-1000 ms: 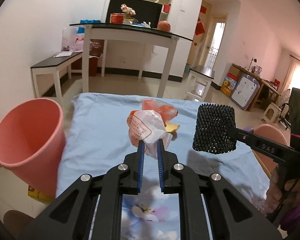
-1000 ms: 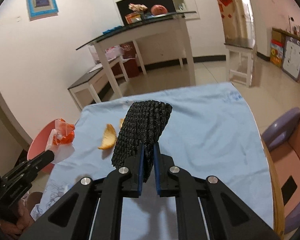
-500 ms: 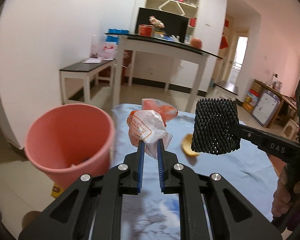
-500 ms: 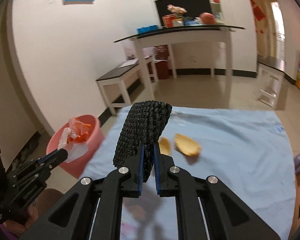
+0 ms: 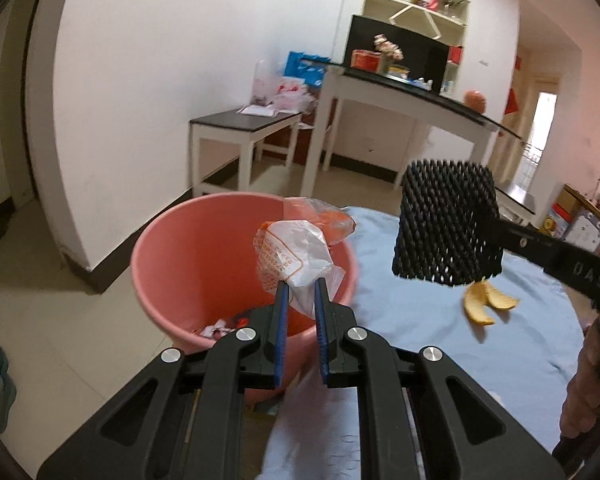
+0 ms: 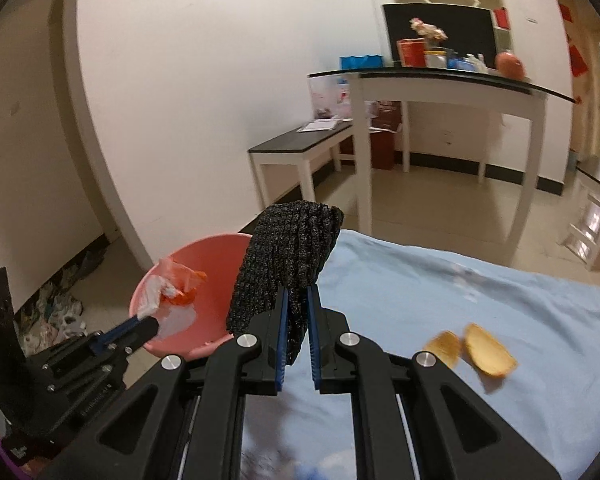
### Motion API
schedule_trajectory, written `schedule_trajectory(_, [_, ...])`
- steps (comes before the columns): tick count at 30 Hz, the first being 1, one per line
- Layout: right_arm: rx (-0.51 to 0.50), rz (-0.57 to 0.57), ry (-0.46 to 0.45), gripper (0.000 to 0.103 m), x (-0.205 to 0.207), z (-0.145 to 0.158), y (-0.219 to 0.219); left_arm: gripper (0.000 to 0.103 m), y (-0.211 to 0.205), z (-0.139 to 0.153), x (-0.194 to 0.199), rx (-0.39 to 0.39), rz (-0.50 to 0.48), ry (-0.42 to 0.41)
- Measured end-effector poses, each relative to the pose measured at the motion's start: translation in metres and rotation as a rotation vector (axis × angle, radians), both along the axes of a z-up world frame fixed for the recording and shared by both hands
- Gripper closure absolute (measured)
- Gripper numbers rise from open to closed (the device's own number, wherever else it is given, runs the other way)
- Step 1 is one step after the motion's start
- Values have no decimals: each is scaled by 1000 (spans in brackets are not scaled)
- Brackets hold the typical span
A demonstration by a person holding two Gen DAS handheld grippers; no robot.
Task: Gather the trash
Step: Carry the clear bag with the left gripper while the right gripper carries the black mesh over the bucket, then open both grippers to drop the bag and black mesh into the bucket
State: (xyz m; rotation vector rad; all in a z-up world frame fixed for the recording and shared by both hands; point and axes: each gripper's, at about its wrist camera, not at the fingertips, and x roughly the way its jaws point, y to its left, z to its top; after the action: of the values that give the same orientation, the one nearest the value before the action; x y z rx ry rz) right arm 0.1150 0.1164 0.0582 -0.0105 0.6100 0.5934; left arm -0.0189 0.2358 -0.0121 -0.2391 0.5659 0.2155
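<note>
The left tongs (image 5: 300, 294) are clenched on a crumpled plastic bag (image 5: 292, 256), thin and glossy, white with orange print, with a wad of orange film bunched at its far end. The bag stands out past the blue ribbed pads, over the open mouth of a pink plastic bucket (image 5: 168, 256) that sits just ahead of and below these tongs. The bucket is round, smooth-walled and tapering, with scraps of paper and wrappers lying at its bottom.

The right tongs (image 6: 298, 306) are clenched on a black foam net sleeve (image 6: 288, 256), a soft tube of knobbly open mesh, pinched at its lower edge so that it rises upright beyond the fingertips. From the left wrist view the same sleeve (image 5: 448, 220) hangs in the air to the right of the left tongs, level with the bag, and well above the cloth.

Under and to the right of both tongs lies a pale blue cloth (image 6: 480, 296), slightly wrinkled, covering the worktop. On it, to the right of the right tongs, rest two curved pieces of orange-yellow peel (image 6: 488, 354), boat-shaped, lying close side by side; whether they touch cannot be told. The bucket (image 6: 204, 264) stands just left of the cloth's edge.
</note>
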Motion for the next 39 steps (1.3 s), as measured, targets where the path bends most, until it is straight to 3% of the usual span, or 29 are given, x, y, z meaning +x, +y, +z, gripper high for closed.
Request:
schedule_trajectory(15, [-64,67,17,94,32,-20,74,91,36,-24,6,-40,69,47])
schedule_trajectory(20, [-78,77,20,94,35,-26,85,88,41,-26,4,-38,105,53])
schedule_trajectory(28, [-82,80,29,92,36,-32,87,87,49,-29,2,-104,106,62])
schedule_trajectory(31, [-76,88,41,86,38,-34,87,87,49,-29,1,-107,106,62])
schedule_trajectory(33, [-73,90,43,69,38,-34,86,87,49,-28,1,-105,104,63])
schedule_trajectory(34, [-67,89,40,66,37,-34,84,87,49,-28,1,-105,103,64])
schedule_trajectory(39, [-55,91,40,66,33,-32,76,87,45,-24,0,-102,97,61])
